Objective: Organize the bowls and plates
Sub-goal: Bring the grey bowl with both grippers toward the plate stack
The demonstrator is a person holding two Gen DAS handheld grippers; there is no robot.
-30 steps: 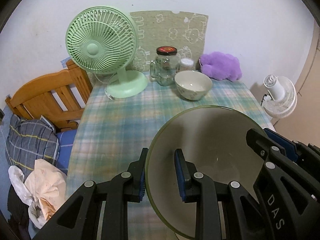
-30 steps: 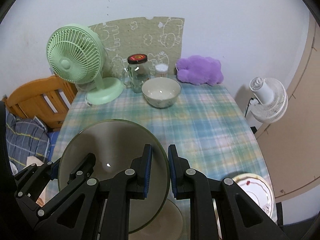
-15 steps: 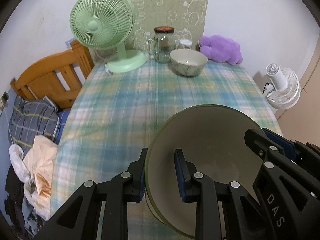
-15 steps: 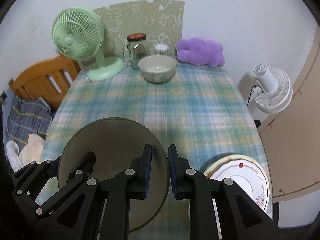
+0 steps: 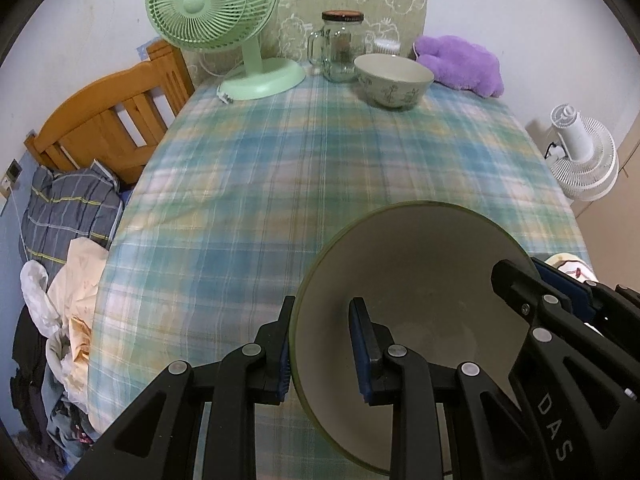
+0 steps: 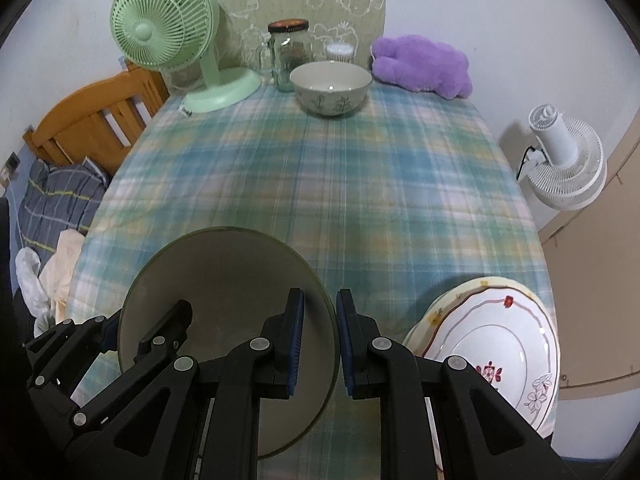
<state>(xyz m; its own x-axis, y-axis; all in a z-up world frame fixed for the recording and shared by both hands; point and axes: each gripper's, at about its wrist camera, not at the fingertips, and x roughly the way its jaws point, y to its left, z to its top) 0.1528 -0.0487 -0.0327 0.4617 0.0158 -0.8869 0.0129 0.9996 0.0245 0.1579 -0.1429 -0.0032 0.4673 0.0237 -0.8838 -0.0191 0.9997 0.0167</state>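
Note:
A large cream bowl with a green rim [image 5: 420, 276] [image 6: 224, 280] hangs tilted over the near part of the plaid table [image 5: 280, 168]. My left gripper [image 5: 322, 308] is shut on its left rim, one finger outside and one inside. My right gripper [image 6: 320, 298] is shut on the opposite rim. Each gripper also shows in the other view: the right gripper [image 5: 532, 276], the left gripper [image 6: 148, 316]. A smaller patterned bowl [image 5: 394, 80] [image 6: 330, 86] stands at the far end. Stacked flowered plates [image 6: 500, 340] [image 5: 568, 264] lie at the near right corner.
A green desk fan [image 5: 216, 20], a glass jar with a lid [image 5: 340, 48] and a purple plush [image 5: 460, 64] line the far edge. A wooden bed frame [image 5: 108, 120] with bedding is on the left, a white fan [image 6: 564, 156] on the floor at right.
Both grippers have sunk toward the table with the large bowl and tipped further down. The stacked plates have come into the right wrist view.

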